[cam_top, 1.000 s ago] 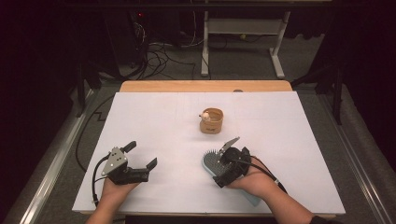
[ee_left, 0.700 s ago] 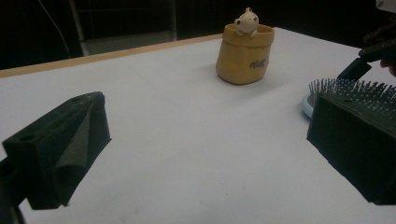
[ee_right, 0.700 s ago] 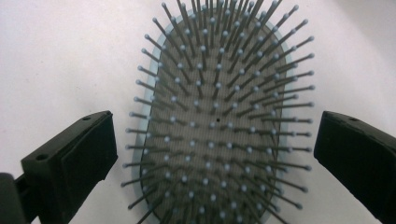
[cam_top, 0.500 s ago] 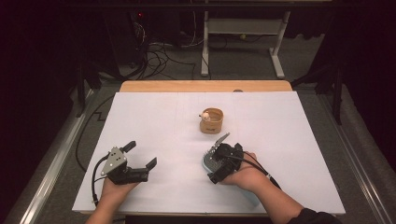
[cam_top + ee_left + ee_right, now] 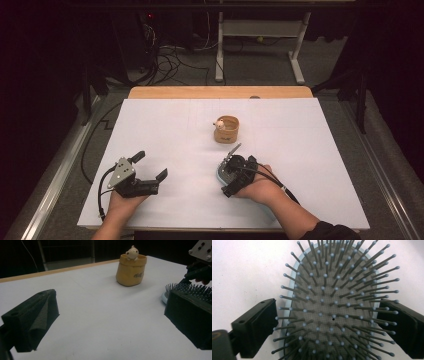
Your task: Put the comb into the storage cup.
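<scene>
Right gripper view looks straight down on a pale-blue hairbrush (image 5: pixel 329 312) lying bristles-up on the white surface (image 5: pixel 242 267). The right gripper (image 5: pixel 329 322) straddles it, its jaws wide on either side of the brush head and just now closing in; whether the pads touch the rim cannot be told. In the high view, the left gripper (image 5: pixel 150 170) rests released, well apart. A small yellow cup (image 5: pixel 226 129) stands beyond the brush.

Hidden and cut-off parts
The hairbrush (image 5: pixel 220 175) lies mostly under the right tool (image 5: pixel 232 170); its handle runs off the right gripper view's near edge.
</scene>
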